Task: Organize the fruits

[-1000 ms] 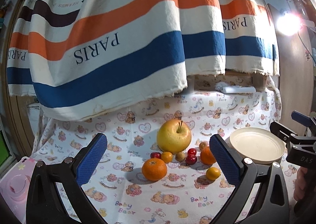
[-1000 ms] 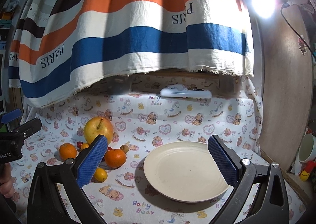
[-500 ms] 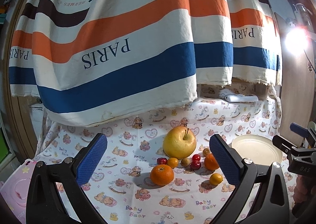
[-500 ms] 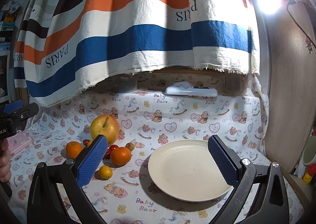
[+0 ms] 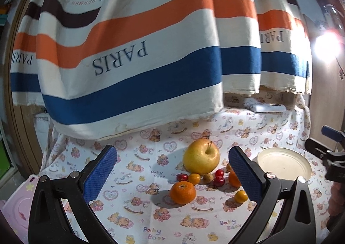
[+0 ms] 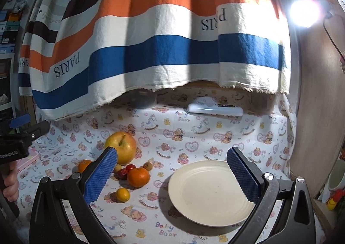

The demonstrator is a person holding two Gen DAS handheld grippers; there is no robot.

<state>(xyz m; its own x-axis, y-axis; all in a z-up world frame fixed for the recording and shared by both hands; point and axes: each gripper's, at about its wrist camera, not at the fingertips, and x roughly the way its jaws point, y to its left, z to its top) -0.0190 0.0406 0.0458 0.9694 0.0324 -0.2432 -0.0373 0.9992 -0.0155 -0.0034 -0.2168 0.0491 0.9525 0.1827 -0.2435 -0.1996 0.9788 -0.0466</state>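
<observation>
Both the left gripper and right gripper hang spread and empty; grabbing the apple could scatter the cherries touching it at frame centre.

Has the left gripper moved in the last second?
Yes. The left gripper has pulled back and left: the apple now sits smaller and further right between its fingers.

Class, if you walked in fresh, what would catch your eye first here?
The big striped PARIS cloth hanging over the back of the table. Below it, a yellow apple heads a cluster of small fruit, with an empty cream plate to its right. Both grippers' blue jaws stand open.
</observation>
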